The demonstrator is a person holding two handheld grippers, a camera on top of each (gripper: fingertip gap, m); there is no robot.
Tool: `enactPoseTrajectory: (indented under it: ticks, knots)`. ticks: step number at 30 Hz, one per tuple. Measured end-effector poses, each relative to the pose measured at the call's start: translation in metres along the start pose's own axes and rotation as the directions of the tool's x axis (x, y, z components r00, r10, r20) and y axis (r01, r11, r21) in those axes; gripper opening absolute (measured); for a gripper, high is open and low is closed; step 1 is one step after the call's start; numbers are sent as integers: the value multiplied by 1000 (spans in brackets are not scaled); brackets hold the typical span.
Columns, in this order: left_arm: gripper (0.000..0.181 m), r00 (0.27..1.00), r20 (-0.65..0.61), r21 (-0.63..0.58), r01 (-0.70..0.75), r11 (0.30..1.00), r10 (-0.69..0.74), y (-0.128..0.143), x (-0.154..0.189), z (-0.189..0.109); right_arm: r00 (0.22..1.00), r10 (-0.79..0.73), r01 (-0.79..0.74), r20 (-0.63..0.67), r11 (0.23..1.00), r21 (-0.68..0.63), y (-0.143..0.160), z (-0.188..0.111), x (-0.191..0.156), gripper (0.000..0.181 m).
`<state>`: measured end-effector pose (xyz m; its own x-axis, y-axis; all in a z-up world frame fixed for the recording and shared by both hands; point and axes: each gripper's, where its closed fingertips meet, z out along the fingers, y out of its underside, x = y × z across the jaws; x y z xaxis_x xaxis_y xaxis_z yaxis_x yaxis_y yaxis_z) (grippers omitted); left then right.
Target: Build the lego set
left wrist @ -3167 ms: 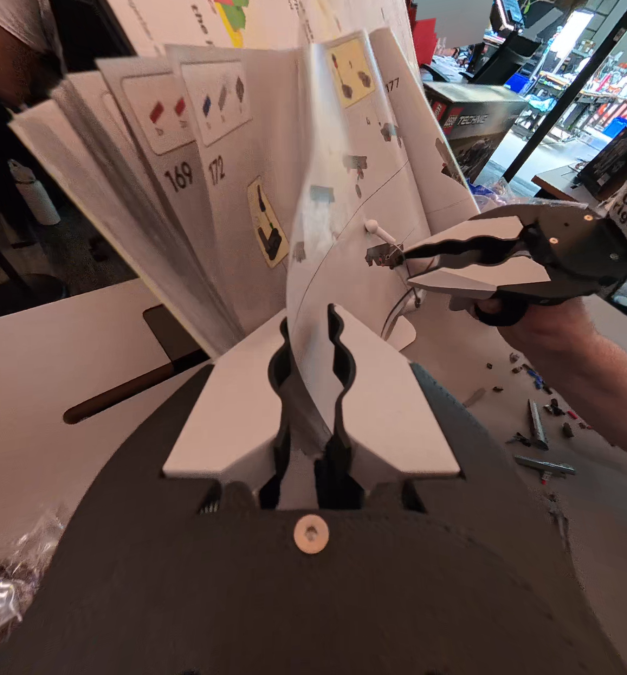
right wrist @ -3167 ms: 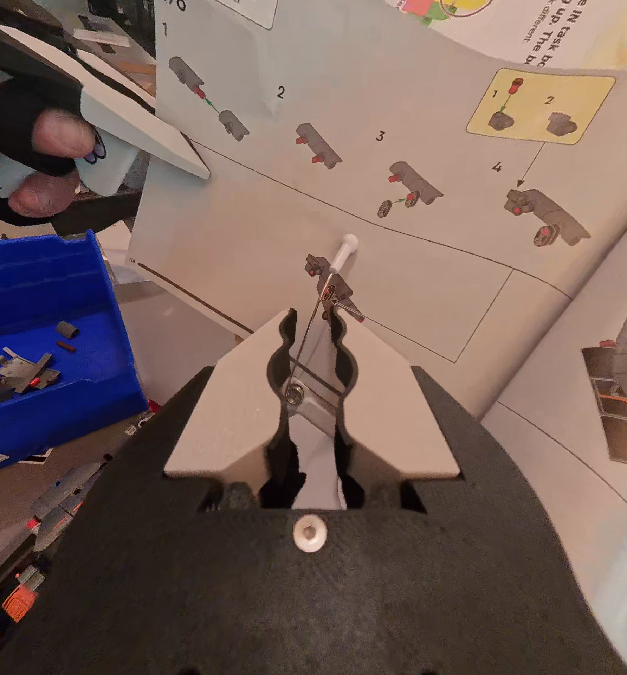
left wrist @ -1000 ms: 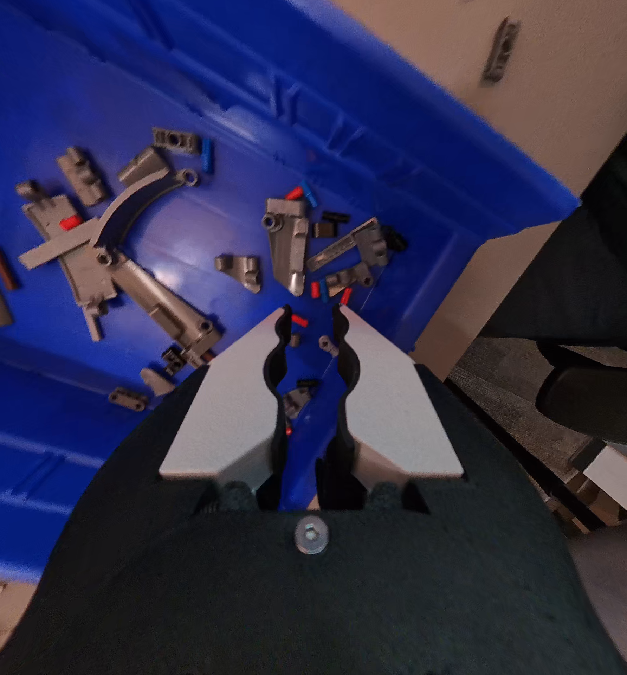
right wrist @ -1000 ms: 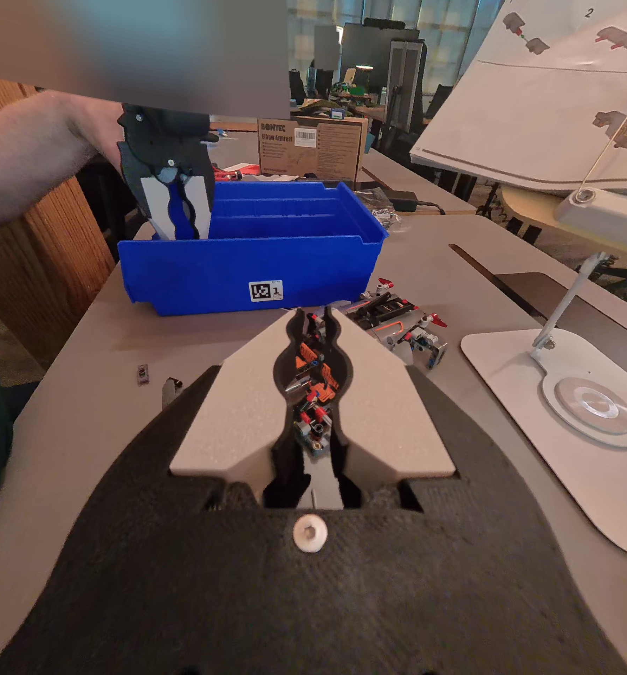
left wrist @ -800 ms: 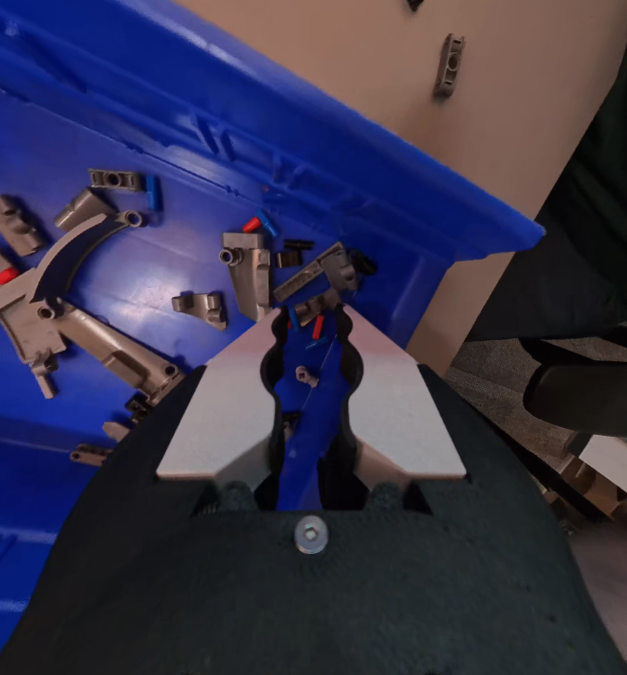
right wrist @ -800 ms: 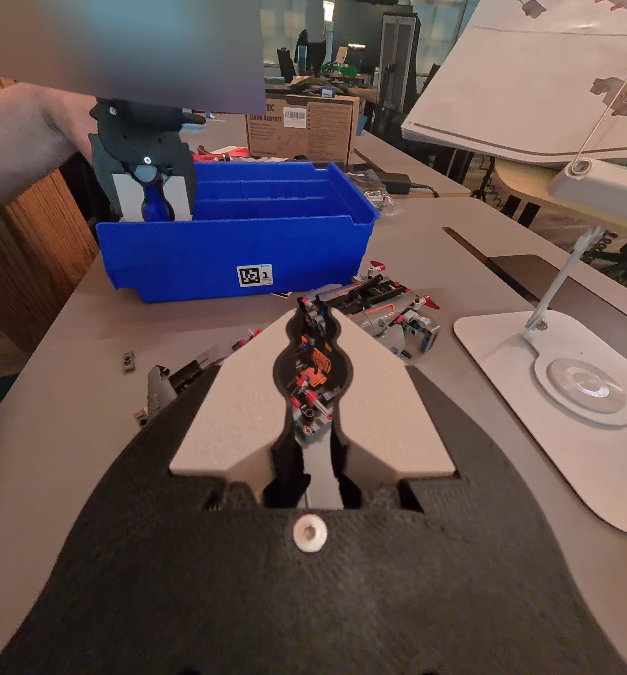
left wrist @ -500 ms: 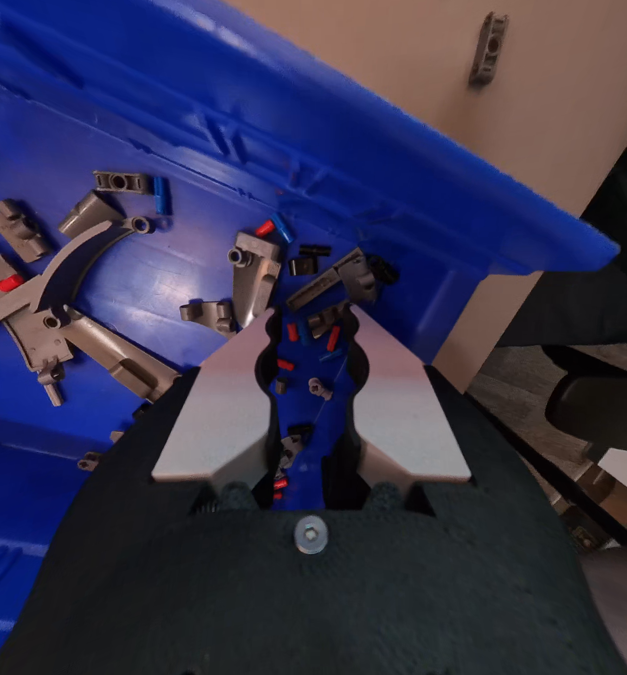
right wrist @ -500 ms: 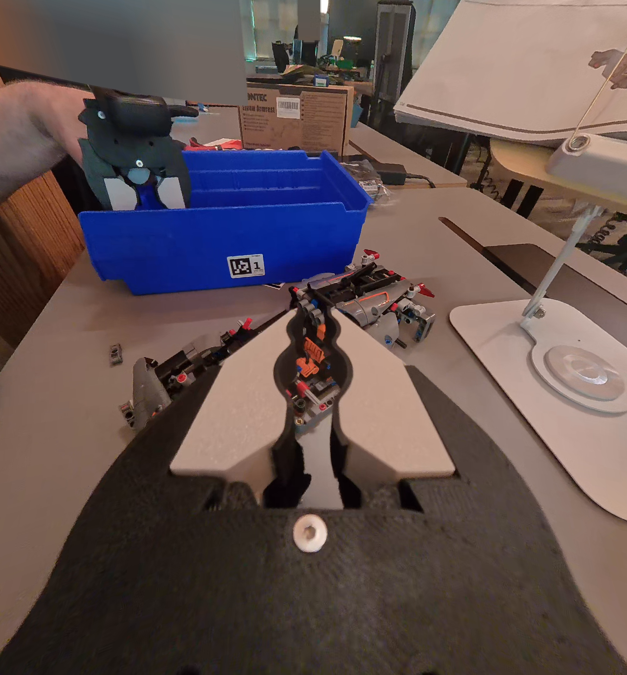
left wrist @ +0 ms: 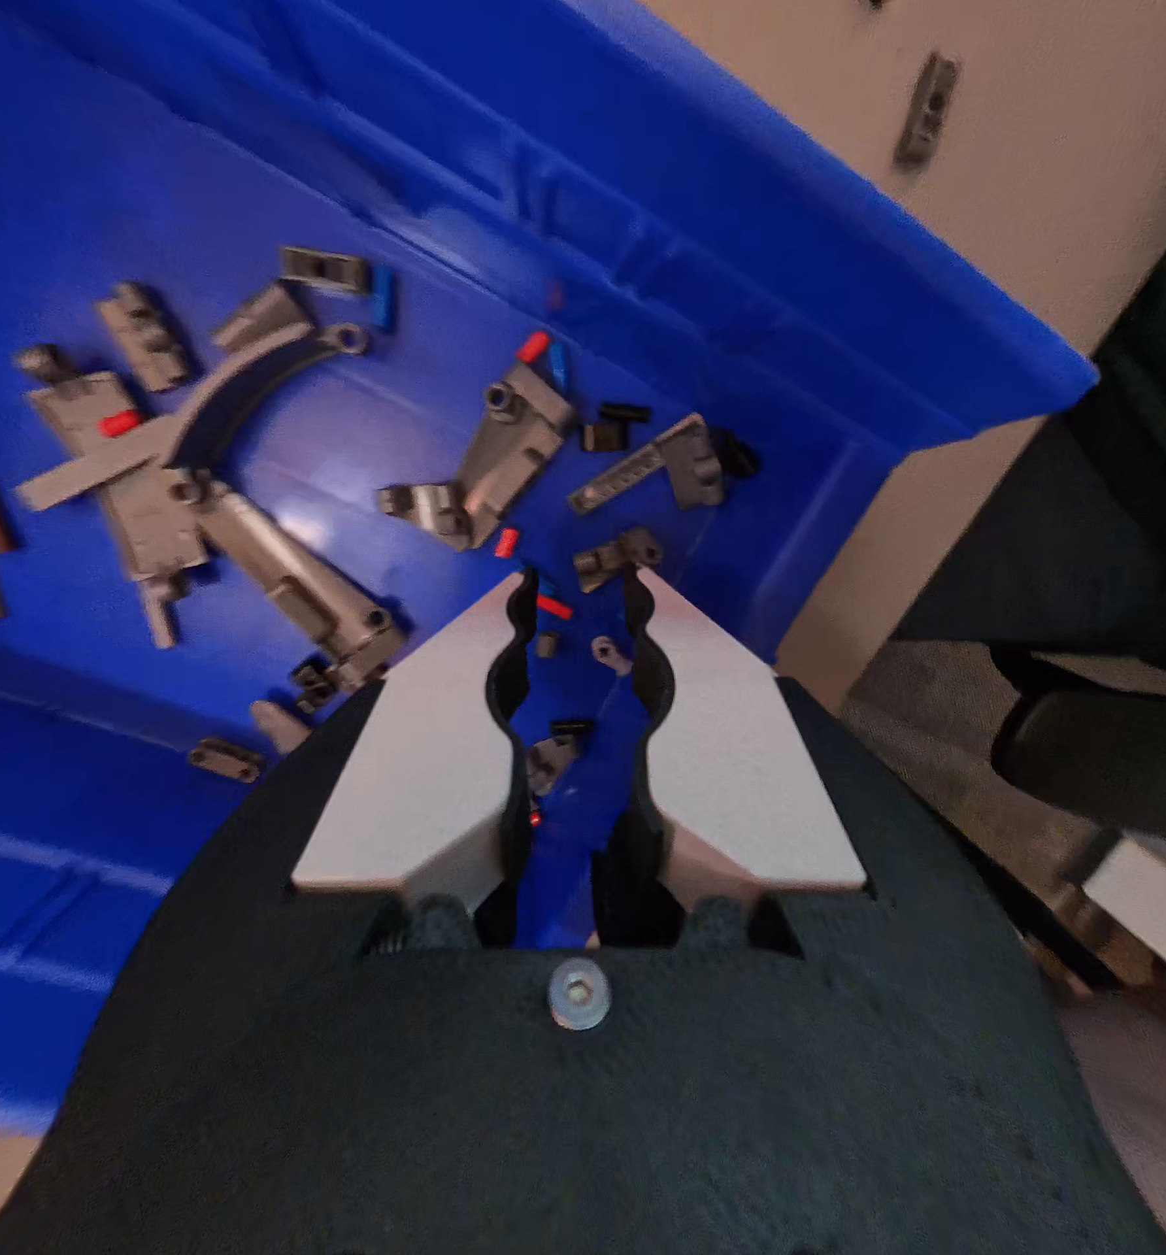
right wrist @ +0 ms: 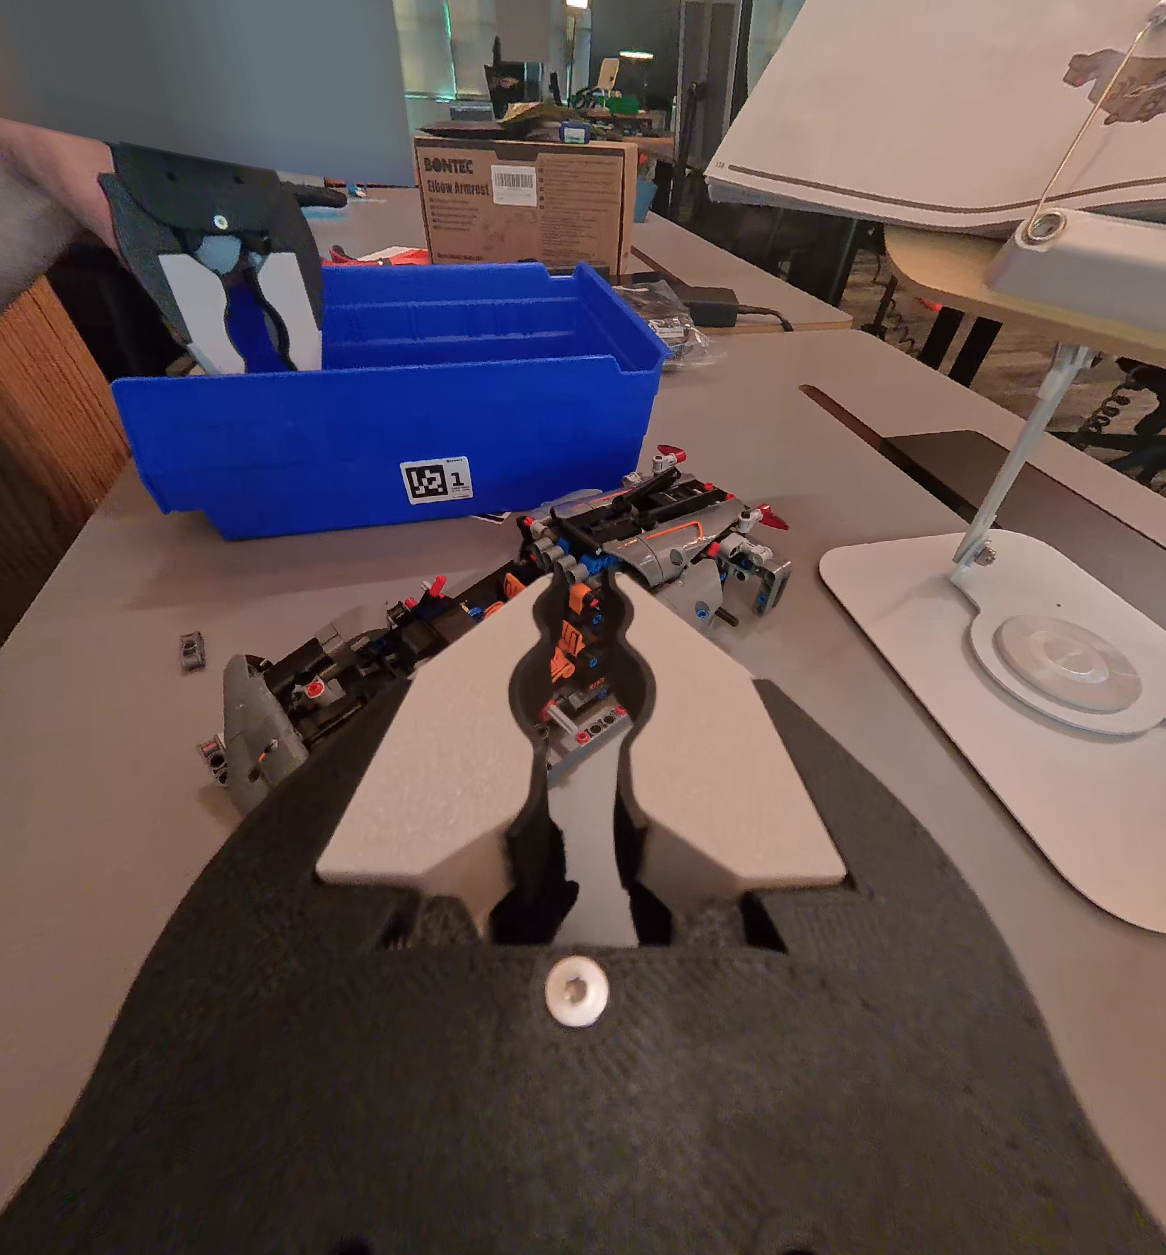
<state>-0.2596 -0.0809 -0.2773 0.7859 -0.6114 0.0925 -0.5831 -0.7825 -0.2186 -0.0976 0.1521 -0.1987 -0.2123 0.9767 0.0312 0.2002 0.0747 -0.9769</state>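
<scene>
My left gripper (left wrist: pixel 580 574) is open and empty, pointing down into the blue bin (left wrist: pixel 634 204) just above its floor. Grey parts lie there: a wedge panel (left wrist: pixel 519 441), a curved piece (left wrist: pixel 254 394), red pins (left wrist: pixel 553 606) and a small grey connector (left wrist: pixel 607 655) between the jaws. My right gripper (right wrist: pixel 581 577) is open by a narrow gap and empty, above the part-built grey, black and orange lego model (right wrist: pixel 662 536) on the table. The left gripper (right wrist: pixel 254 339) also shows there, dipped into the bin (right wrist: pixel 390 434).
The instruction booklet (right wrist: pixel 940 102) rests on a white stand whose base (right wrist: pixel 1042 679) sits at the right. A cardboard box (right wrist: pixel 526 197) stands behind the bin. One small loose piece (right wrist: pixel 192 650) lies left of the model, and it shows beyond the bin wall in the left wrist view (left wrist: pixel 923 112). Some 30 cm of space lies between my two pairs of fingers.
Both grippers left the booklet. The left one went into the bin, shifted over the parts and narrowed its jaws a little. The right one drew back, showing more of the model.
</scene>
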Motion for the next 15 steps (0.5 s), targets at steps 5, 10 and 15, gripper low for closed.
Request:
enactPoseTrajectory:
  ticks: [5,10,15]
  knots:
    - [29,997,-70,-85,-40,996,34,6,12,21,1000,2,-2,1,1000,-1,1,-2,1,9]
    - [16,998,-43,-105,-49,993,45,5,5,27,1000,7,-7,-3,1000,-1,3,-3,2,9]
    - [10,999,39,-55,-18,998,20,5,-11,17,1000,10,-10,-4,1000,-1,4,-3,3,9]
